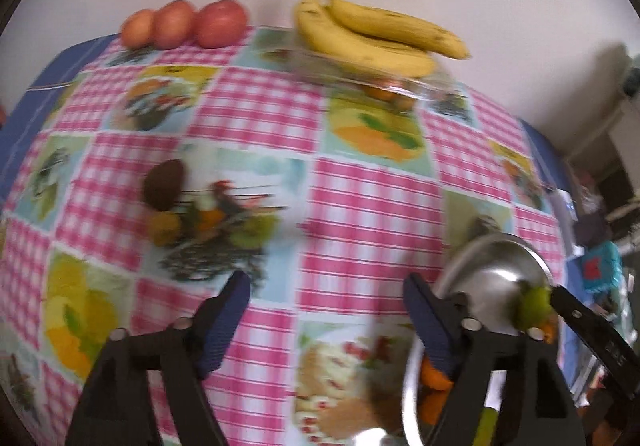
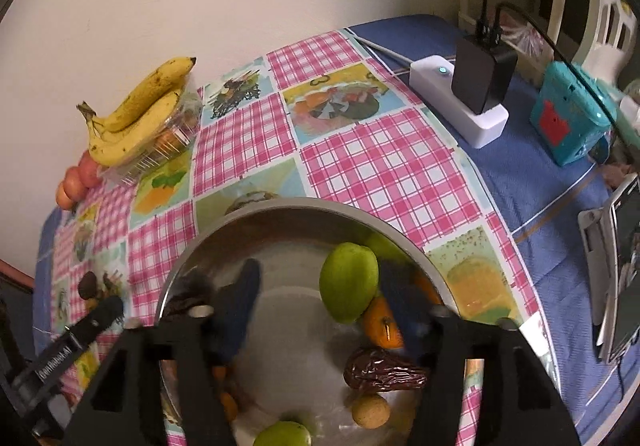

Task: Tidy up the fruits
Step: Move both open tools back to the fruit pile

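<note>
A steel bowl point(image 2: 280, 217) holds a green fruit point(image 2: 349, 280), an orange fruit point(image 2: 382, 322), a dark date point(image 2: 384, 370), a small tan fruit point(image 2: 370, 410) and another green fruit point(image 2: 282, 434). My right gripper point(image 2: 328, 310) is open and empty above the bowl. My left gripper point(image 1: 326, 310) is open and empty over the checked cloth, left of the bowl point(image 1: 492, 270). A brown kiwi point(image 1: 164, 183) and a small tan fruit point(image 1: 163, 228) lie ahead of it on the left. Bananas point(image 1: 368, 31) lie on a clear box at the back, three red-orange fruits point(image 1: 182, 23) left of them.
The wall runs behind the table. In the right wrist view a white power strip point(image 2: 452, 101) with a black charger, a teal box point(image 2: 568, 117) and a tablet point(image 2: 616, 266) stand on the blue cloth at right. The clear plastic box point(image 2: 168, 149) holds small orange fruits.
</note>
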Demonstrator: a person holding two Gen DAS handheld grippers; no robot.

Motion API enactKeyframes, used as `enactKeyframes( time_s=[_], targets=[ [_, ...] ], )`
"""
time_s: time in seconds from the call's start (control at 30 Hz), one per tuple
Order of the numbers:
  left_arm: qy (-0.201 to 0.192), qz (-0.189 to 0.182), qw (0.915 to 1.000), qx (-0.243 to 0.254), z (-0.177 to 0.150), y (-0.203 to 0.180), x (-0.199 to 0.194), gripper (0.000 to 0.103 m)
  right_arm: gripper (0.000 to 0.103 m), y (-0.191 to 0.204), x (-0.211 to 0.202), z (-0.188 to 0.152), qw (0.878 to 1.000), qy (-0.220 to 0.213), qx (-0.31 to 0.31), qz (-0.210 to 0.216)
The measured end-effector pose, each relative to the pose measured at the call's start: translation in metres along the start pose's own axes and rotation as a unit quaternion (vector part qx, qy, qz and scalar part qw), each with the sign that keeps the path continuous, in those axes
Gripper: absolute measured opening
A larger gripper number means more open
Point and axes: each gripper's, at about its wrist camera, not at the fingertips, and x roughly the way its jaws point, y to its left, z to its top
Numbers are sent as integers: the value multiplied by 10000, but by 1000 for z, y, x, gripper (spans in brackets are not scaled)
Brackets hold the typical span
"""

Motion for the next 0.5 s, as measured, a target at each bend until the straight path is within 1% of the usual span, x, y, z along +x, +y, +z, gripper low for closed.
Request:
enactKeyframes(
  time_s=[0.07,0.1,0.13,0.17,0.2,0.23,0.3,0.4,0.5],
  targets=[
    [19,123,9999,-106,0,8,0,84,78,2,2,-1,10000,30,-21,15],
    [38,177,9996,-219,0,14,1,85,78,3,3,-2,10000,47,-41,7],
    [48,204,9992,-345,1,20,2,88,78,4,5,-3,10000,63,-67,-7],
    [49,209,9988,-451,1,24,2,94,78,5,6,-4,9999,71,-87,-20],
    [39,217,9983,-535,1,28,3,98,79,6,7,-5,9999,79,-121,-35],
    [16,257,9980,-580,0,31,2,99,80,6,8,-5,9999,75,-146,-40],
    [-58,436,9974,-577,1,33,1,102,97,8,9,-7,9998,59,-176,-50],
    [-190,685,9962,-493,3,34,-3,103,98,10,7,-6,9999,-12,-147,38],
    [-227,744,9959,-454,5,37,-5,103,98,12,5,-6,9998,-92,-161,26]
  ],
)
